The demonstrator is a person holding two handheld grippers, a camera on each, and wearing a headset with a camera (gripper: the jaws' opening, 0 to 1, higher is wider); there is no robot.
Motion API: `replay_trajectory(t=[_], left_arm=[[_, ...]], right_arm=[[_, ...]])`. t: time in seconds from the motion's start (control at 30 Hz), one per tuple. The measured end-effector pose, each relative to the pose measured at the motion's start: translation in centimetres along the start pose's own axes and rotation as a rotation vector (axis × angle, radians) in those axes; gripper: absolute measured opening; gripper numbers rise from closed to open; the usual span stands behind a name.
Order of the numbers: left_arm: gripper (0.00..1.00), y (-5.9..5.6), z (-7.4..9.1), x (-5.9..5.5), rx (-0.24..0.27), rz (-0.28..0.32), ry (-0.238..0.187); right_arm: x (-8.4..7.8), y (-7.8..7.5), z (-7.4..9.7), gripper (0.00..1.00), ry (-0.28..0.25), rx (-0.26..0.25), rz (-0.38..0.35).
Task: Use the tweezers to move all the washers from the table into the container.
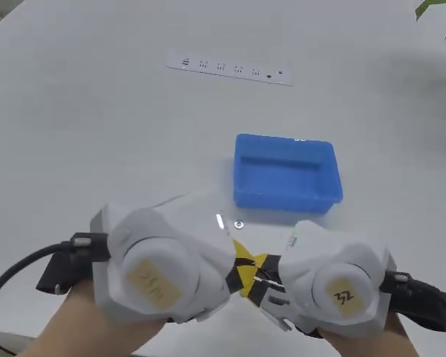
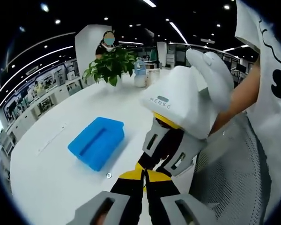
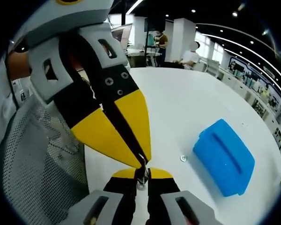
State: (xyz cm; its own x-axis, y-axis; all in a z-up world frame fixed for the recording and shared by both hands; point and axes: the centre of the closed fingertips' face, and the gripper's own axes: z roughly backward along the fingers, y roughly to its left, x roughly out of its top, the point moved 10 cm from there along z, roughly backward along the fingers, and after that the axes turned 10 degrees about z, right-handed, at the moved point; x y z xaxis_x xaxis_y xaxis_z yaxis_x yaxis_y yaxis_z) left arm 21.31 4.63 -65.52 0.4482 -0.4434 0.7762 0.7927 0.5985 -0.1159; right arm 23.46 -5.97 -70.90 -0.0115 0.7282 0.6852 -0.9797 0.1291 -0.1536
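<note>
Low in the head view my two grippers meet tip to tip; the left gripper (image 1: 236, 269) comes from the left and the right gripper (image 1: 259, 274) from the right. In the right gripper view, a thin metal sliver, apparently the tweezers (image 3: 141, 182), runs from the left gripper's (image 3: 141, 158) shut yellow jaws into my right gripper's (image 3: 141, 177) shut jaws. My left gripper (image 2: 143, 177) is shut too, facing the right gripper (image 2: 145, 165). One washer (image 1: 239, 224) (image 2: 108, 176) (image 3: 183, 158) lies on the table just before the blue container (image 1: 286, 175) (image 2: 97, 142) (image 3: 225, 157).
A white power strip (image 1: 230, 68) lies far back on the white table (image 1: 97, 134). Plant leaves (image 1: 440, 15) reach in at the top right. A short bright streak (image 1: 220, 222) shows left of the washer. A mesh chair back (image 2: 234, 178) stands close behind the grippers.
</note>
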Motion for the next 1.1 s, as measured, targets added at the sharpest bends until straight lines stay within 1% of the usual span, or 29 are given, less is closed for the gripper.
replay_trajectory(t=[0.03,0.07,0.13,0.17,0.23,0.27,0.3,0.33,0.37,0.4,0.43,0.47,0.5,0.53,0.6,0.67,0.7,0.8,0.87,0.9,0.93,1.0,1.1], left_arm=[[0.0,0.0,0.0,0.0,-0.001,0.042,-0.011],[0.0,0.0,-0.1,-0.1,0.004,0.071,-0.019],[0.0,0.0,0.2,-0.1,0.001,0.082,-0.038],[0.0,0.0,0.5,-0.1,0.018,0.115,-0.054],[0.09,0.1,0.9,-0.1,0.05,0.149,-0.089],[0.14,0.1,1.3,-0.2,0.055,0.172,-0.107],[0.17,0.1,1.7,-0.4,0.055,0.181,-0.109],[0.18,0.1,2.1,-0.7,0.08,0.204,-0.12],[0.22,0.1,2.4,-0.9,0.101,0.217,-0.132],[0.29,0.0,2.8,-1.2,0.112,0.233,-0.133],[0.33,0.1,3.3,-1.6,0.146,0.254,-0.138],[0.39,0.1,3.6,-1.8,0.175,0.26,-0.159],[0.5,0.1,4.0,-2.0,0.202,0.283,-0.177],[0.59,0.1,4.5,-2.3,0.227,0.326,-0.209],[0.75,0.2,5.3,-2.6,0.251,0.389,-0.261],[0.81,0.4,6.0,-3.0,0.291,0.416,-0.289],[0.85,0.5,6.4,-3.4,0.328,0.432,-0.309],[0.91,0.8,7.1,-4.5,0.386,0.454,-0.301],[0.99,1.1,7.4,-5.1,0.427,0.461,-0.307],[0.98,1.1,7.6,-5.5,0.46,0.458,-0.296],[0.99,1.2,7.7,-5.5,0.475,0.445,-0.299],[0.99,1.3,7.9,-5.9,0.529,0.428,-0.296],[0.99,1.5,7.9,-6.1,0.551,0.458,-0.35]], right_arm=[[0.0,0.0,0.1,0.04,-0.001,-0.002,-0.006],[-0.1,0.0,0.1,0.04,-0.003,-0.005,-0.007],[-0.1,-0.1,0.2,0.04,-0.006,-0.007,-0.018],[-0.2,-0.2,0.3,0.04,-0.008,-0.01,-0.024],[-0.1,-0.3,0.6,0.04,-0.014,-0.02,-0.028],[0.0,-0.5,0.8,0.04,-0.018,-0.024,-0.033],[0.0,-0.6,1.0,0.04,-0.021,-0.024,-0.038],[0.1,-0.7,1.3,0.04,-0.028,-0.028,-0.046],[0.2,-0.9,1.5,0.04,-0.032,-0.032,-0.051],[0.3,-1.1,1.7,0.04,-0.036,-0.034,-0.053],[0.5,-1.3,2.1,0.04,-0.045,-0.041,-0.057],[0.6,-1.5,2.3,0.04,-0.051,-0.046,-0.06],[0.8,-1.8,2.6,0.04,-0.057,-0.051,-0.067],[0.9,-2.3,2.9,0.04,-0.064,-0.059,-0.074],[1.3,-3.0,3.6,0.04,-0.076,-0.074,-0.085],[1.6,-3.7,4.1,0.04,-0.094,-0.083,-0.104],[1.9,-4.2,4.5,0.04,-0.113,-0.094,-0.114],[2.4,-5.7,5.2,0.04,-0.138,-0.126,-0.13],[2.7,-6.8,5.4,0.04,-0.149,-0.14,-0.139],[3.0,-7.5,5.5,0.04,-0.159,-0.159,-0.142],[3.1,-7.9,5.5,0.04,-0.162,-0.168,-0.142],[3.4,-8.9,5.4,0.04,-0.168,-0.188,-0.147],[3.9,-10.3,5.1,0.04,-0.182,-0.219,-0.155]])
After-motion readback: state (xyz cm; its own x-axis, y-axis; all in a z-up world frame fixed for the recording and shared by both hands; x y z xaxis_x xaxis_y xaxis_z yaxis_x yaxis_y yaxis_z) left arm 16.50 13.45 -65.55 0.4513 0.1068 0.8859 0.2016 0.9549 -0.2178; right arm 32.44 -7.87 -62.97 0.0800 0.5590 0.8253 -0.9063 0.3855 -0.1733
